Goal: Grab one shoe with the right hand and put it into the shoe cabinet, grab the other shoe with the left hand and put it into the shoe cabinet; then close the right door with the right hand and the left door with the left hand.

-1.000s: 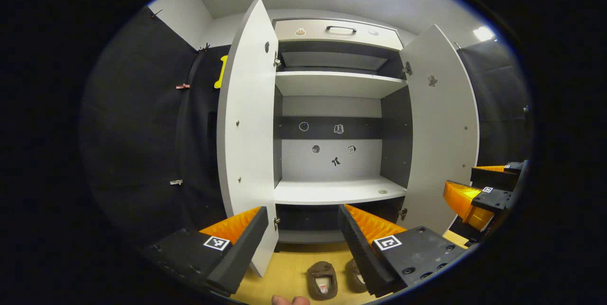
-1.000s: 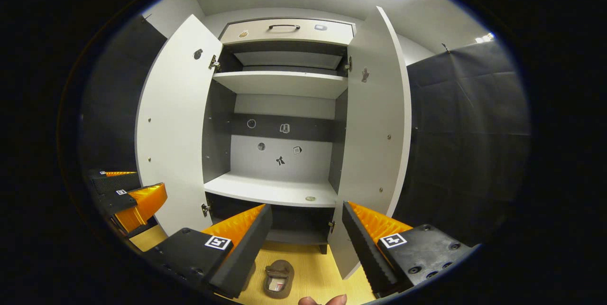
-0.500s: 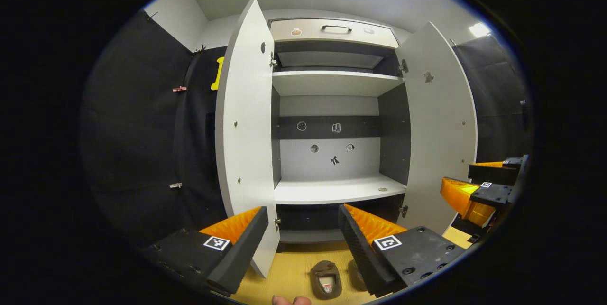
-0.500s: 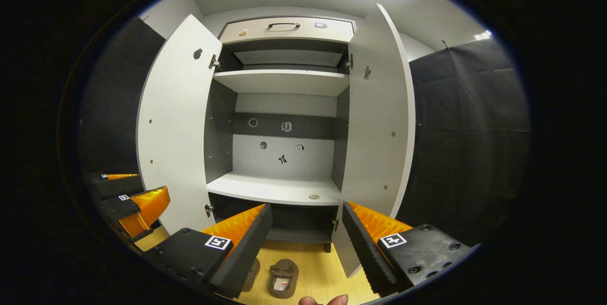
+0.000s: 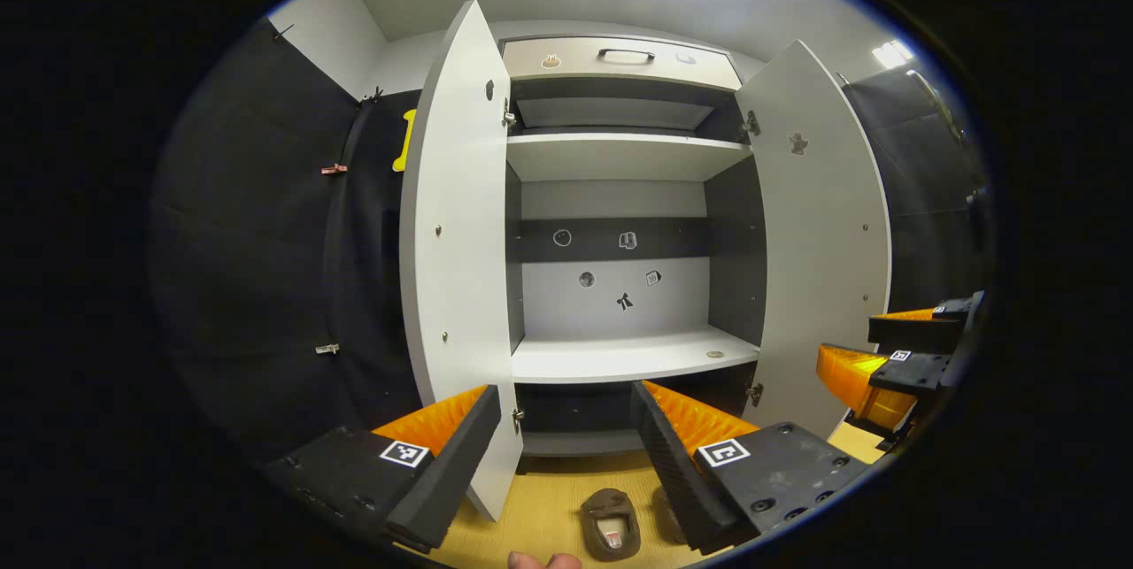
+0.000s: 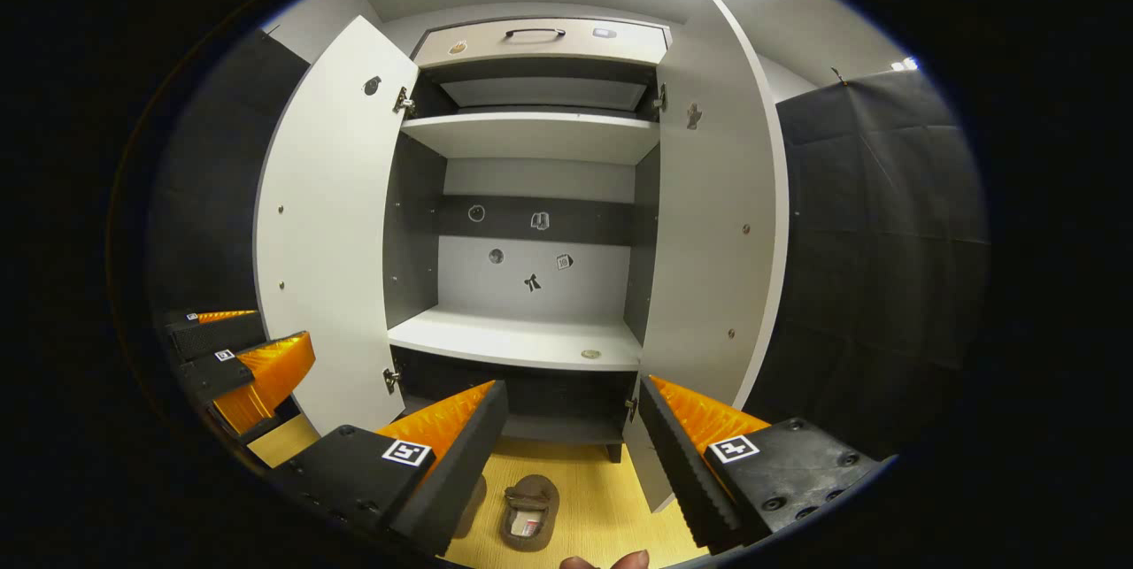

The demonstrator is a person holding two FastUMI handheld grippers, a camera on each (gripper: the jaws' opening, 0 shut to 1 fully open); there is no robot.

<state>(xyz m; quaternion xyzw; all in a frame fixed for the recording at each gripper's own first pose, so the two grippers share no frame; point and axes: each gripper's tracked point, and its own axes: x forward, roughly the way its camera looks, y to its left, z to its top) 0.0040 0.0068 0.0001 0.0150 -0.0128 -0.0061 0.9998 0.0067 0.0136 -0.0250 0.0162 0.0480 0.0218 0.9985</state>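
Note:
The white shoe cabinet (image 5: 620,357) (image 6: 522,343) stands ahead with its left door (image 5: 456,268) (image 6: 332,224) and right door (image 5: 823,233) (image 6: 712,215) swung open. Two brown slippers lie on the wooden floor in front of it: one slipper (image 5: 611,523) (image 6: 528,511) shows whole, the other slipper (image 5: 666,511) (image 6: 472,503) is partly hidden behind a finger. My left gripper (image 5: 566,436) hangs open above them, holding nothing. My right gripper (image 6: 574,432) is open and empty too; in the left gripper view it appears at the right edge (image 5: 894,357).
Inside the cabinet are a lower shelf (image 5: 633,355), an upper shelf (image 5: 620,153) and a drawer with a dark handle (image 5: 624,51) on top. Black cloth walls flank the cabinet on both sides. A fingertip (image 5: 542,560) shows at the bottom edge.
Both views have shifted slightly; the right gripper view has tilted down a little, so the cabinet sits higher in it. Slippers and doors have not moved.

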